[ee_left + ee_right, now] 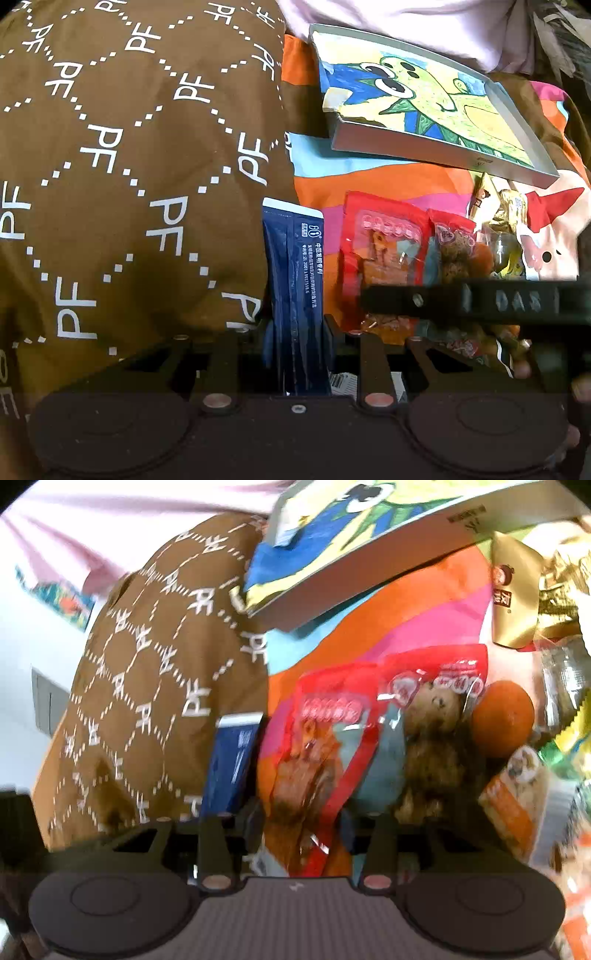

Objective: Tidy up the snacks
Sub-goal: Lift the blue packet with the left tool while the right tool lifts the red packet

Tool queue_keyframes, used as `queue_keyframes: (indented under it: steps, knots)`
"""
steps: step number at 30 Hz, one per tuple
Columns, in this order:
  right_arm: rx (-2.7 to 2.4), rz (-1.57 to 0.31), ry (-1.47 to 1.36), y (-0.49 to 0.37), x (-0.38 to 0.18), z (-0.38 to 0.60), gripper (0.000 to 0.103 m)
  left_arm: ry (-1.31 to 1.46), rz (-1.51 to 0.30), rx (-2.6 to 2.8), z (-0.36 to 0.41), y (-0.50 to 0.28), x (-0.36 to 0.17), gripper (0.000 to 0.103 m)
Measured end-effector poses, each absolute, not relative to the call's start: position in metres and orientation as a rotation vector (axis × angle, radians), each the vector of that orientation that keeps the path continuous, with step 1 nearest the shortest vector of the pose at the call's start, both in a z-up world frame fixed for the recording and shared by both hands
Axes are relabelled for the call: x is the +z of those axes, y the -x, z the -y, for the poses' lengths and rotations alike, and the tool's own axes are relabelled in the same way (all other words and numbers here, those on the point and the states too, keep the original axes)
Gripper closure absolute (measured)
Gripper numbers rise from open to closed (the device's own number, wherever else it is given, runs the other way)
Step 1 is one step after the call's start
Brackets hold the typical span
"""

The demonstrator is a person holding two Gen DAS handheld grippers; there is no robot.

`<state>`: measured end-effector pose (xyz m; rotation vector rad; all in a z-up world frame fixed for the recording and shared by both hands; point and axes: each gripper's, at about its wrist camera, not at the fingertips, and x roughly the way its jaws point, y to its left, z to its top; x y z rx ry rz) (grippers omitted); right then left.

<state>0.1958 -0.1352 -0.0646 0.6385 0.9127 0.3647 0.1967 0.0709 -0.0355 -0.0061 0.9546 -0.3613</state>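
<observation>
The left gripper [297, 332] was closed tight on a dark blue sachet [295, 280], which stood upright between its pads; the lower end of the sachet was hidden behind the gripper body. At nine o'clock from it, a brown cushion [129, 166] with white letters filled that whole side of the view. At three o'clock, a black bar crossed in front of the snacks and covered their lower parts.

The right gripper [301, 819] stood partly open around a red snack packet [321, 746]; if the pads pressed on it I could not tell, because the picture was blurred there. At two o'clock lay a second red packet [436, 701] and an orange [504, 720], and beyond them more wrappers, cut off by the edge. At twelve o'clock a framed drawing [369, 535] rested on a colourful cloth [388, 616].
</observation>
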Motion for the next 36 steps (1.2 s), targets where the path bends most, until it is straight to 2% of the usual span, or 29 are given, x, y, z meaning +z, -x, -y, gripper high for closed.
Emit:
queue_keyframes:
  steps: [2, 3, 5, 9, 11, 25, 36]
  knots:
    - [0.358, -0.922, -0.651, -0.202, -0.067, 0.134, 0.055, 0.008, -0.954, -0.363, -0.071, -0.197, -0.036, 0.075]
    - [0.362, -0.922, -0.644, -0.203, -0.068, 0.132, 0.065, 0.01, -0.954, -0.364, -0.071, -0.197, -0.036, 0.075]
    - [0.363, -0.924, -0.614, -0.203, -0.067, 0.127, 0.067, 0.013, -0.955, -0.364, -0.071, -0.198, -0.037, 0.075]
    - [0.387, -0.901, -0.599, -0.196, -0.062, 0.127, 0.084, 0.003, -0.952, -0.359, -0.068, -0.194, -0.036, 0.075]
    - [0.393, -0.886, -0.597, -0.191, -0.055, 0.127, 0.088, -0.008, -0.95, -0.355, -0.066, -0.193, -0.036, 0.075]
    - [0.363, -0.705, -0.279, -0.132, -0.004, 0.121, 0.09, -0.115, -0.827, -0.371, -0.04, -0.159, -0.014, 0.076]
    - [0.314, -0.571, -0.244, -0.127, 0.04, 0.16, 0.09, -0.109, -0.659, -0.368, -0.008, -0.175, 0.029, 0.076]
